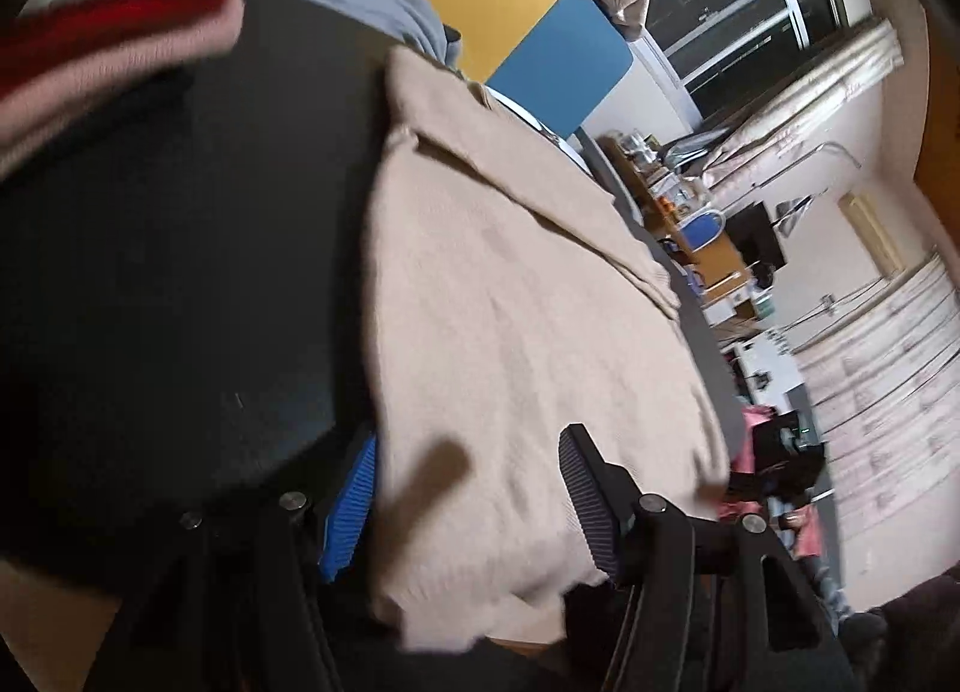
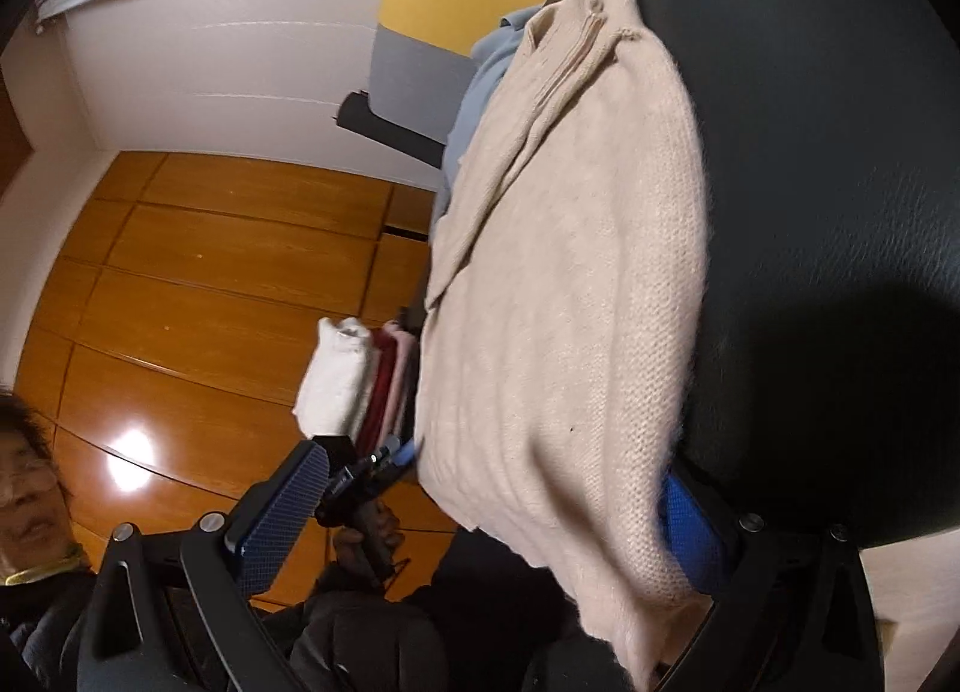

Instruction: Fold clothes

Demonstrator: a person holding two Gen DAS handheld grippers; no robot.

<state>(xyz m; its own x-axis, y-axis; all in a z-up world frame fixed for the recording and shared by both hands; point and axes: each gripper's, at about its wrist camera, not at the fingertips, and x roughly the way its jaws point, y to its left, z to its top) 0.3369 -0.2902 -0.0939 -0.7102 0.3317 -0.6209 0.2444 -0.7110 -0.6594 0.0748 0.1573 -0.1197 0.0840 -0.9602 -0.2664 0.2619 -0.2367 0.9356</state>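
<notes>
Left wrist view: the left claw (image 1: 474, 503) stood with its jaws apart and nothing clamped. The beige sweater (image 1: 516, 296) lay folded on the black table (image 1: 180, 272), its near edge draped between the two pads. The blue pad (image 1: 354, 506) sat at the sweater's left edge and the dark pad (image 1: 585, 497) rested on top of the cloth to the right; neither pressed it. Ahead and to the left of the claw, at the table's far end, lay a stack of folded clothes (image 1: 120, 26) in white, red and pink, blurred. A light blue garment (image 1: 372, 8) showed just beyond the sweater's collar end. Further ahead stood a yellow and blue panel (image 1: 516, 14), and to the right a dark window (image 1: 750, 2) with curtains.

Right wrist view: the right claw (image 2: 480, 518) was spread wide, released. The sweater's (image 2: 570, 302) near corner hung between the jaws, lying against the right blue pad (image 2: 690, 536); the left pad (image 2: 282, 506) stood well clear of the cloth. The sweater ran straight ahead of the claw along the table (image 2: 810, 152). To the left of it, a hand (image 2: 366, 542) gripped the other claw's handle, with the folded stack (image 2: 360, 386) just beyond. Wooden flooring (image 2: 210, 302) filled the left side.

No brand, label or readable writing showed in either view; the sweater's knit was plain.
</notes>
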